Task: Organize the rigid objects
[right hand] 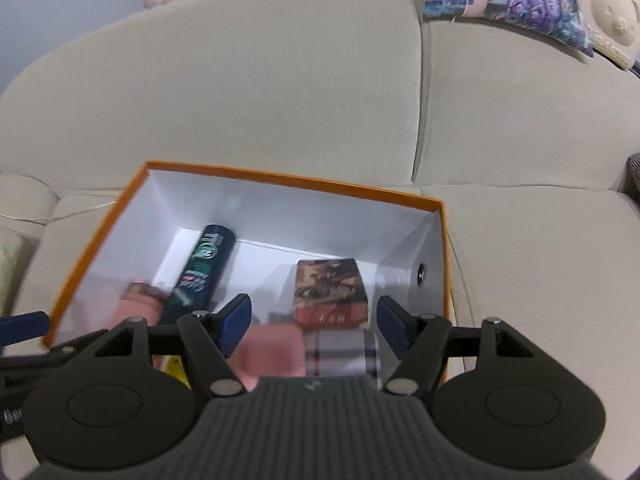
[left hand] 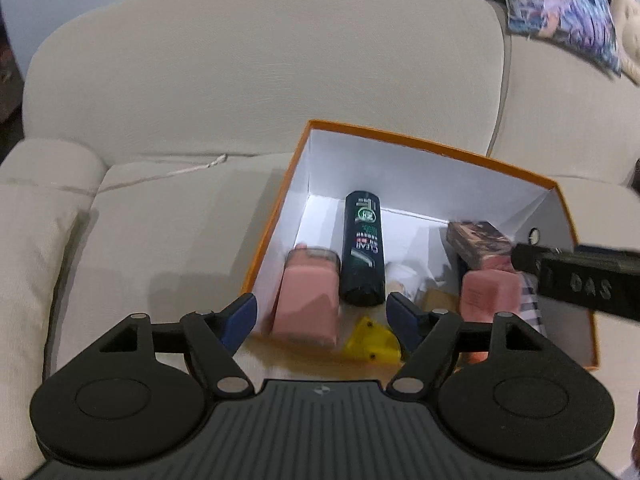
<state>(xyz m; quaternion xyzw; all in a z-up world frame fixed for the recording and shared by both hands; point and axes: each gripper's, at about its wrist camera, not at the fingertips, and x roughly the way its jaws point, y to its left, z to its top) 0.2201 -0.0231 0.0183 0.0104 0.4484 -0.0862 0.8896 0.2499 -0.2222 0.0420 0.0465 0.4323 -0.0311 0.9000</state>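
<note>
Rigid objects, gathered in the orange box (left hand: 436, 142) on the beige sofa (left hand: 256, 60).

We list a black bottle (left hand: 362, 248) laid flat at centre, pink containers (left hand: 308, 300) left and right, and a printed carton (right hand: 330, 286) far right, packed side by side, we judge, to save room. Left gripper (left hand: 322, 312) and right gripper (right hand: 314, 320) hang above, jaws wide, holding nothing.

Orange box (left hand: 432, 140) — white inside, black bottle (left hand: 362, 248), pink jars (left hand: 308, 300), beige sofa (left hand: 260, 60)
</note>
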